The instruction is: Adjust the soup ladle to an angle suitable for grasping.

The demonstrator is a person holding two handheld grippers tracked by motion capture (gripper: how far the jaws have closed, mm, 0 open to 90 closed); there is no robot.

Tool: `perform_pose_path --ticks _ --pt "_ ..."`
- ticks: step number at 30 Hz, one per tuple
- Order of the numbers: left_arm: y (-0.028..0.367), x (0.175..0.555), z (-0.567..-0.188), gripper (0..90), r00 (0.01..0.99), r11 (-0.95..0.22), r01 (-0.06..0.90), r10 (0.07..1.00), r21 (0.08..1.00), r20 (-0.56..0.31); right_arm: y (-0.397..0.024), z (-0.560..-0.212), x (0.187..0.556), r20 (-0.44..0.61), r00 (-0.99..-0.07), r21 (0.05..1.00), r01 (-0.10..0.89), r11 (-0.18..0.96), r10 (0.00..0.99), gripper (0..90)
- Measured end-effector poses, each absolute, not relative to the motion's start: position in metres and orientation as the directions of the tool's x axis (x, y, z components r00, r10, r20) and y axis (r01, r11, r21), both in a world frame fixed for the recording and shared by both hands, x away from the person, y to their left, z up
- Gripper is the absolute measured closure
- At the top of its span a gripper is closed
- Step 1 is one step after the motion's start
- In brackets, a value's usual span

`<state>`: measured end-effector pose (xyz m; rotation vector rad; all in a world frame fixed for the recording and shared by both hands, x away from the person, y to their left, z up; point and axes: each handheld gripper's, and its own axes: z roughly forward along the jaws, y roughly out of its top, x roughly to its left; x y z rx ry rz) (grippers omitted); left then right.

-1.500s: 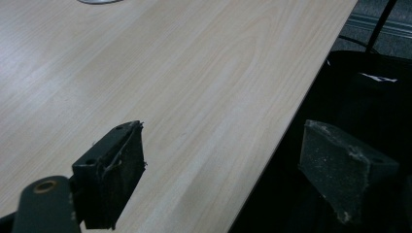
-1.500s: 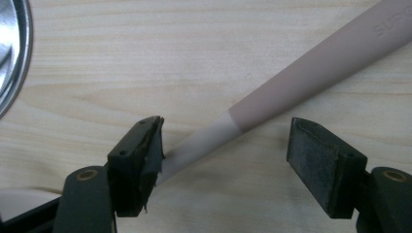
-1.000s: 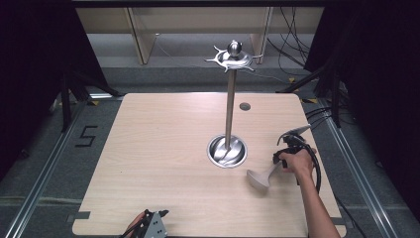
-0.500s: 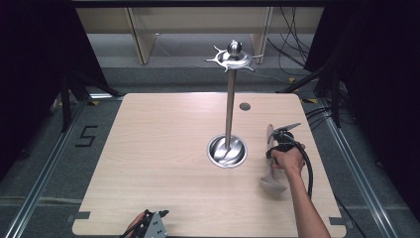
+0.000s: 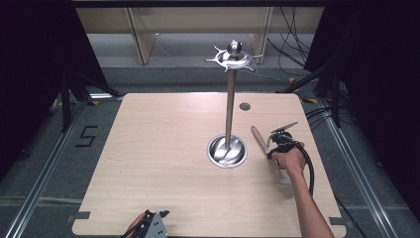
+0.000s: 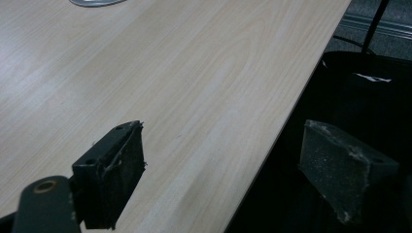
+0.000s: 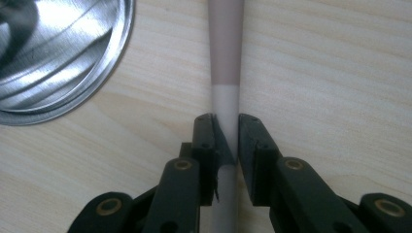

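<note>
Across the pale wood counter [image 5: 163,163], toward 3 o'clock from its centre, stands a tall steel rack [image 5: 229,104]: round dished base, upright pole, spiked hook crown at the top.

At about 3 o'clock from the rack's base, just beside it but apart, lies a slim utensil handle [image 5: 259,139], brownish at its far end and white nearer the hand. Runs from roughly 11 o'clock down to 5 o'clock across the counter.

Clamped on the white part of that handle, the right hand-held gripper [image 5: 271,152]; jaws have just been closing and now pinch the handle from both sides, pads pressed against it, as seen close up in the right gripper view [image 7: 226,138]. Handle [image 7: 226,63] extends straight out toward 12 o'clock from between the jaws there, brown part beyond the white, with the rack's shiny base rim [image 7: 63,63] at 10 o'clock. Held from behind by a hand [image 5: 289,161], forearm coming in from 5 o'clock.

Down at 6 o'clock on the counter's near edge, left hand-held gripper [image 5: 151,228], jaws wide apart with nothing between them, one pad over the wood and one past the edge in the left gripper view [image 6: 228,165].
</note>
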<state>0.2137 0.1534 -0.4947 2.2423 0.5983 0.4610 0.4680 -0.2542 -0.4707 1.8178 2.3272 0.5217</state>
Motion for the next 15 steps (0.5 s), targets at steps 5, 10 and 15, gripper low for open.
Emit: perform_pose_path --ticks 5,10,15 --pt "0.154 0.215 -0.495 15.5 0.830 -0.615 0.270 0.539 0.741 0.145 -0.254 -0.472 0.472 0.082 -0.297 0.357 0.900 0.250 0.951 78.1" --pt "0.154 0.215 -0.495 15.5 0.829 -0.615 0.271 0.540 0.741 0.145 -0.248 -0.472 0.472 0.091 -0.286 0.321 0.915 0.244 0.954 77.5" --pt "0.155 0.215 -0.495 15.5 0.827 -0.634 0.265 0.536 0.727 0.166 -0.245 -0.476 0.475 0.056 -0.303 0.304 0.913 0.273 0.951 77.6"
